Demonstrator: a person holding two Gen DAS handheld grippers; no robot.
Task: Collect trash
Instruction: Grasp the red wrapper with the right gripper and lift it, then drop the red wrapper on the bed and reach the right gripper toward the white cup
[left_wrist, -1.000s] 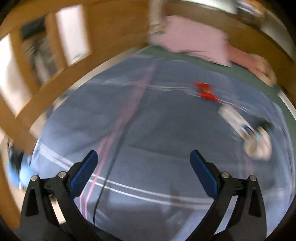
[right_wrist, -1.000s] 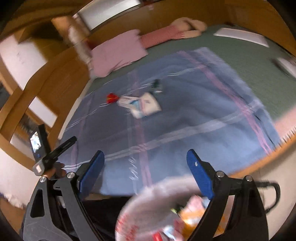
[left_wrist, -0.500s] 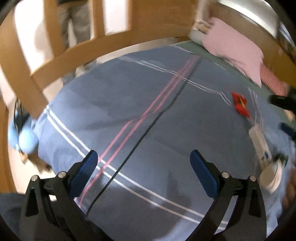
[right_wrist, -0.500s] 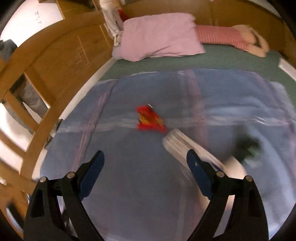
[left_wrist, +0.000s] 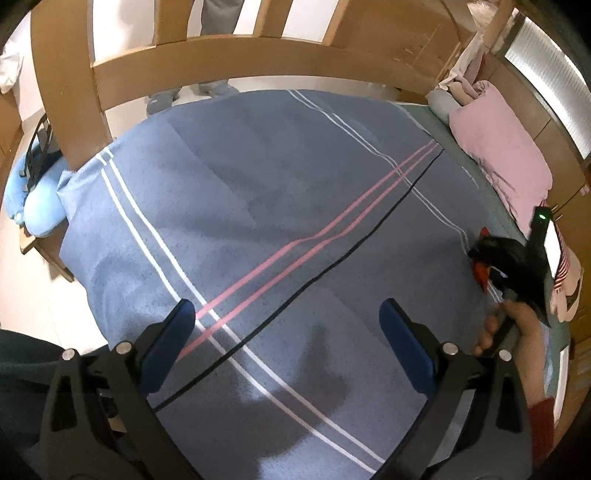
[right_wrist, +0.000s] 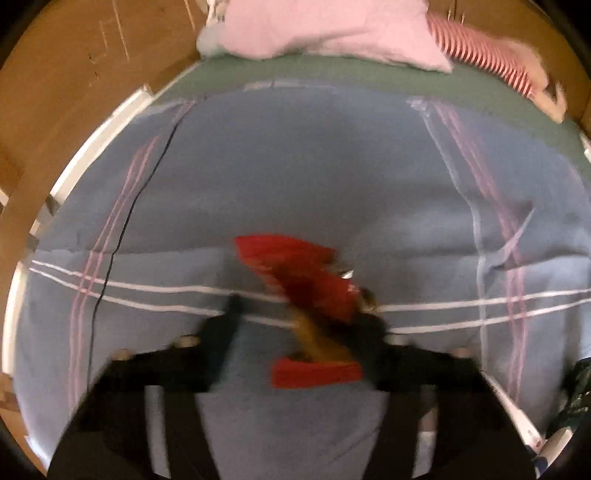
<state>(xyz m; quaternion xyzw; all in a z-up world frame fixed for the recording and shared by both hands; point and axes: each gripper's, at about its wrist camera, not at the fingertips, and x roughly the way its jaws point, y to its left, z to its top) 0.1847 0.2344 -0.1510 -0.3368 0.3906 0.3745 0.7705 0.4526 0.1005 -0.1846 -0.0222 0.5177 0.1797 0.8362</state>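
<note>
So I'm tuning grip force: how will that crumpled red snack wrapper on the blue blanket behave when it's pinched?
The crumpled red snack wrapper looks like thin creased film, so it should fold flat and be floppy, probably very light. Its shiny surface may slip between the right gripper fingers. The soft blue striped blanket beneath could give way or bunch up.

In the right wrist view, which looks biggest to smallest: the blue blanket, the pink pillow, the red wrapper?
1. Blue blanket, by far the largest.
2. Pink pillow.
3. Red wrapper, though it is blurred and close to the camera, so its true size against the pillow is unsure.
</note>
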